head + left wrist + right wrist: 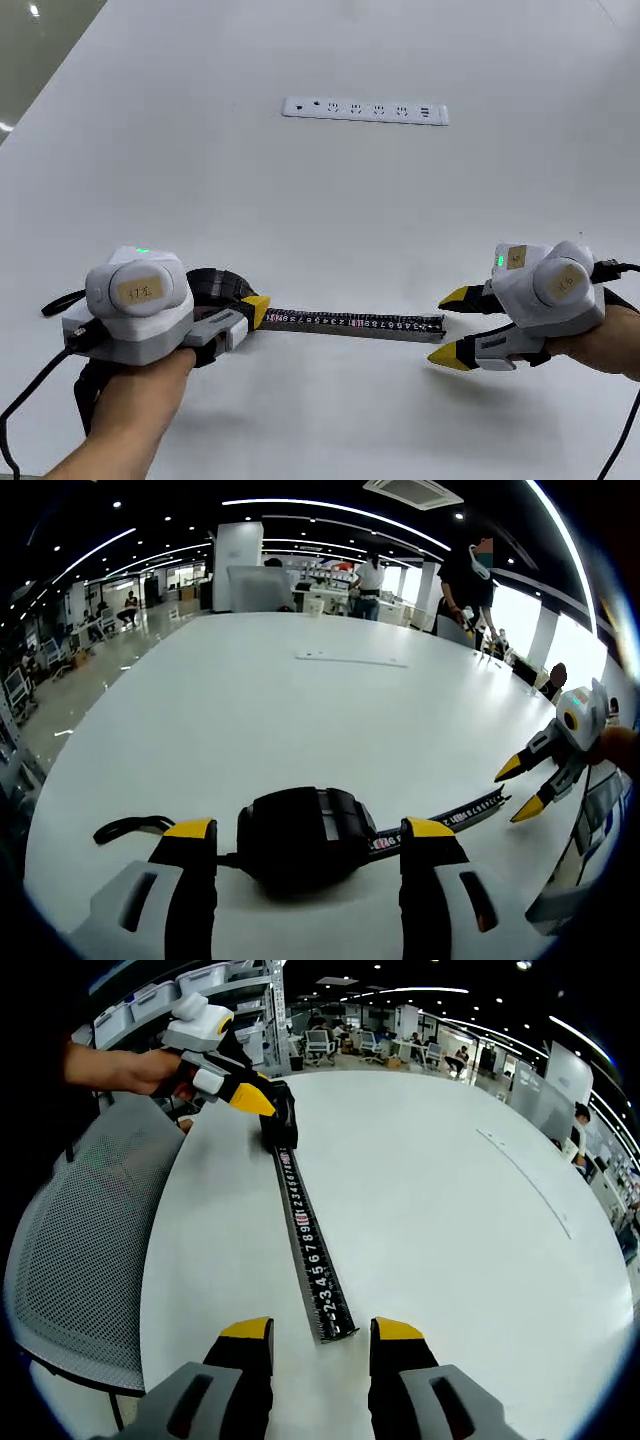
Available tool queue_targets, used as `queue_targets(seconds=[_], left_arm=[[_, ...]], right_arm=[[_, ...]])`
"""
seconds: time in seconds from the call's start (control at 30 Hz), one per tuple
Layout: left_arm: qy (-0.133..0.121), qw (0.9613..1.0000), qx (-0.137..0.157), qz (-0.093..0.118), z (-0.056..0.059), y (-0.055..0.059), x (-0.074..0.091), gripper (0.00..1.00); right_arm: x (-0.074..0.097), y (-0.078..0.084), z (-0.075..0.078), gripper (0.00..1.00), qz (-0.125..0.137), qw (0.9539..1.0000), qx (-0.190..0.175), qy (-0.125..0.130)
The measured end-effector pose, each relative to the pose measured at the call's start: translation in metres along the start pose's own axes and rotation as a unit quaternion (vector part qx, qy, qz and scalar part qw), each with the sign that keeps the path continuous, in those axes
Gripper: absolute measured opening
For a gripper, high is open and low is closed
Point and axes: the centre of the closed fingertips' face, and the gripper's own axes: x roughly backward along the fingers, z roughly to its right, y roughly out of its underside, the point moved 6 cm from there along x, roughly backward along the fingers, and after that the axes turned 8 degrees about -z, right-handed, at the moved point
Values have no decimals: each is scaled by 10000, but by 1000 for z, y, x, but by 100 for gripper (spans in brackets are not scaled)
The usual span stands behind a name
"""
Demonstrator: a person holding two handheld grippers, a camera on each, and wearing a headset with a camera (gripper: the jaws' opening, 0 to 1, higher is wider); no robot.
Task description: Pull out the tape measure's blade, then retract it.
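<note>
Tape measure [215, 290] lies on the table [330, 200], its blade [350, 322] drawn out toward the right gripper [450, 326]. Left gripper view: the left gripper [310, 830] brackets the case, probably to anchor it, though I cannot tell whether it is clamped. Right gripper view: the jaws are wide open and grip nothing. The blade's tip lies loose between them, seemingly ready to retract.

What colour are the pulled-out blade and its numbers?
The blade is black with white numerals and a red mark partway along. It shows best in the right gripper view.
</note>
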Motion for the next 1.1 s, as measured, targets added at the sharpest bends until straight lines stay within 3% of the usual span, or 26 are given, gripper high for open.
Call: queue_targets(seconds=[0.43, 0.73, 1.1], left_arm=[[-104, 9999, 69, -53, -4, 0, -7, 65], [-126, 9998, 116, -96, -4, 2, -11, 64], [-125, 9997, 150, -142, -2, 2, -18, 62]], right_arm=[[-7, 2, 8, 18, -221, 9985, 493, -91], [-10, 2, 8, 15, -374, 9965, 745, -81], [-10, 3, 10, 12, -360, 9967, 717, -116]])
